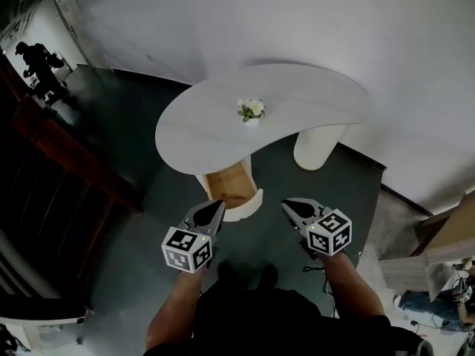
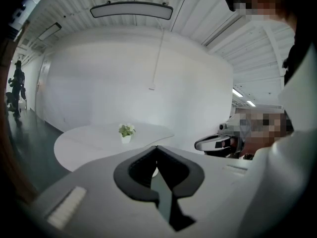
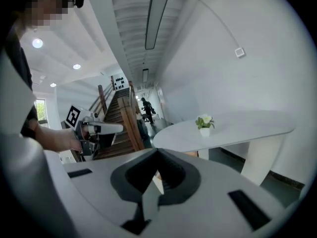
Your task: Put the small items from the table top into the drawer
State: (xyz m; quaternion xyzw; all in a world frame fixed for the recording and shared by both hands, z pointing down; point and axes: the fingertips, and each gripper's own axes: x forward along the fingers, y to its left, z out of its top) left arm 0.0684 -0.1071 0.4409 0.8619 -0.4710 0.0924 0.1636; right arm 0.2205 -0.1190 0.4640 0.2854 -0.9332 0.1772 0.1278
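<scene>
Tipping worries us: left gripper point(image 1: 220, 205) and right gripper point(image 1: 286, 205) hang closed and empty, well short of the table point(image 1: 193, 128), and with jaws unopened we could topple the flower pot point(image 1: 251, 113) above the open drawer point(image 1: 228, 182).

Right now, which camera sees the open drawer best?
The head view: it looks down into the open drawer under the table. The right gripper view shows only a wooden sliver; the left gripper view shows none.

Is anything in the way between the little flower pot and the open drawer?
Nothing visible is. The flower pot stands alone on the table top, and the drawer is pulled open just below the table's front edge.
</scene>
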